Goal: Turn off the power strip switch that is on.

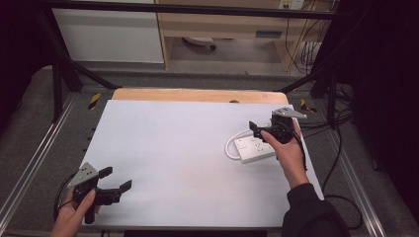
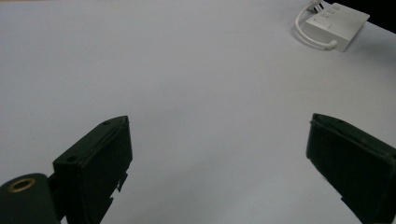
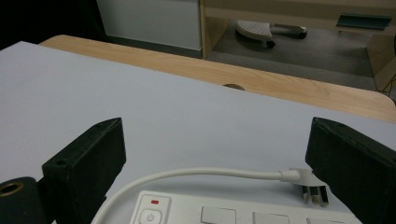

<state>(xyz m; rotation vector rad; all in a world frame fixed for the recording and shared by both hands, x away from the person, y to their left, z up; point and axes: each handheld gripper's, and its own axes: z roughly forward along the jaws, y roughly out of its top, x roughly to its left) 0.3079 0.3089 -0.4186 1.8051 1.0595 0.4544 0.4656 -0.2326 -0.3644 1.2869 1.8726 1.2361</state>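
Right gripper [image 1: 258, 130]: my jaws stand wide, nothing pressed between them, above the white plastic power strip [image 1: 253, 149] lying near the right edge of the white-covered wooden table [image 1: 173, 163]. Its white cord [image 3: 196, 173] loops round to a plug [image 3: 310, 185] lying just beside one of my jaws. Left gripper [image 1: 114, 180]: jaws wide, holding nothing, at the table's near left corner.

Large pale grey sheet [image 1: 183, 158] covers a light wooden tabletop [image 1: 197, 95], whose far edge stays bare. Beyond: white cabinet panel [image 1: 108, 34], wooden shelf unit [image 1: 222, 24], grey castor base [image 3: 254, 30] beneath it.
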